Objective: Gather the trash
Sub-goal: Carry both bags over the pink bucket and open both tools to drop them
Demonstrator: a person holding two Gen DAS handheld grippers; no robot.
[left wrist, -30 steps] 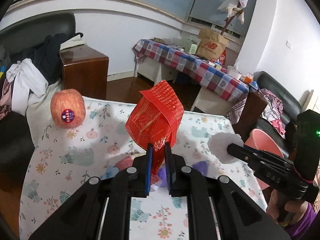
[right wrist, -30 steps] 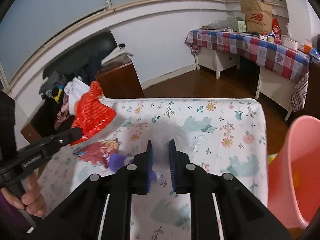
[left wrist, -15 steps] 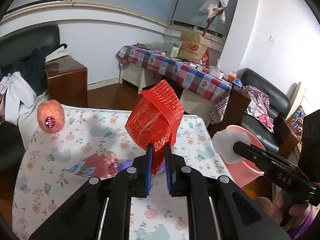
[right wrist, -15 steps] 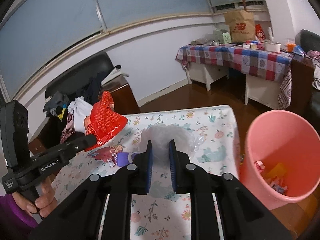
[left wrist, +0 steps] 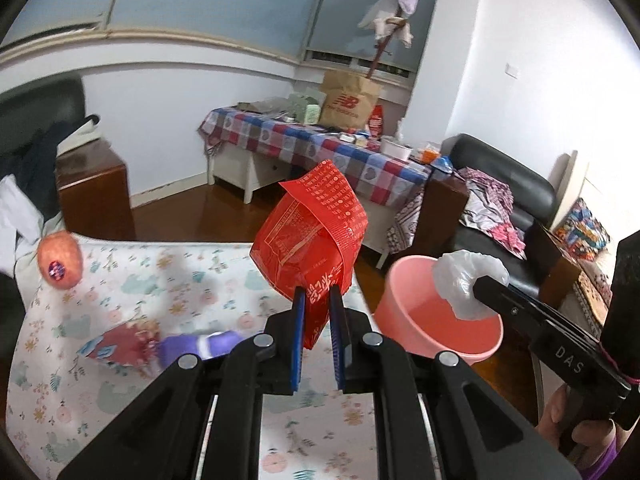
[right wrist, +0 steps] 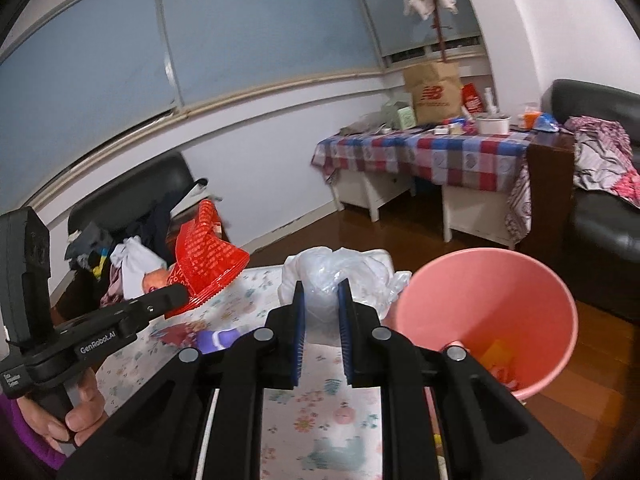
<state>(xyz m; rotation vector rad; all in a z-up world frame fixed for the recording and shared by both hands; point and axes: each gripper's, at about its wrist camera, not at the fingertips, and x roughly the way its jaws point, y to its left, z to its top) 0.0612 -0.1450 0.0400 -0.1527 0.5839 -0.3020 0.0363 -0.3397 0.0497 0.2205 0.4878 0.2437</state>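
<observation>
right gripper (left wrist: 480, 282): "DAS" in white on its side | left gripper (right wrist: 182, 294): "GenRobot.AI" in white on its side, small label lower down too fine to read | brown paper bag (right wrist: 434, 90): red NB logo, wording beneath blurred | red wrapper (left wrist: 314, 240): white print, unreadable

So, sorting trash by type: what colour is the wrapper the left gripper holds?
Red with white print, clearest in the left wrist view: wrapper.

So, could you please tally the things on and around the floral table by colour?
Red: 2, the red snack bag in the left gripper and a flat wrapper.
Pink: 1, bin.
White: 1, plastic bag in the right gripper.
Purple: 1, wrapper.
Apple: 1.
Total: 6.
</observation>
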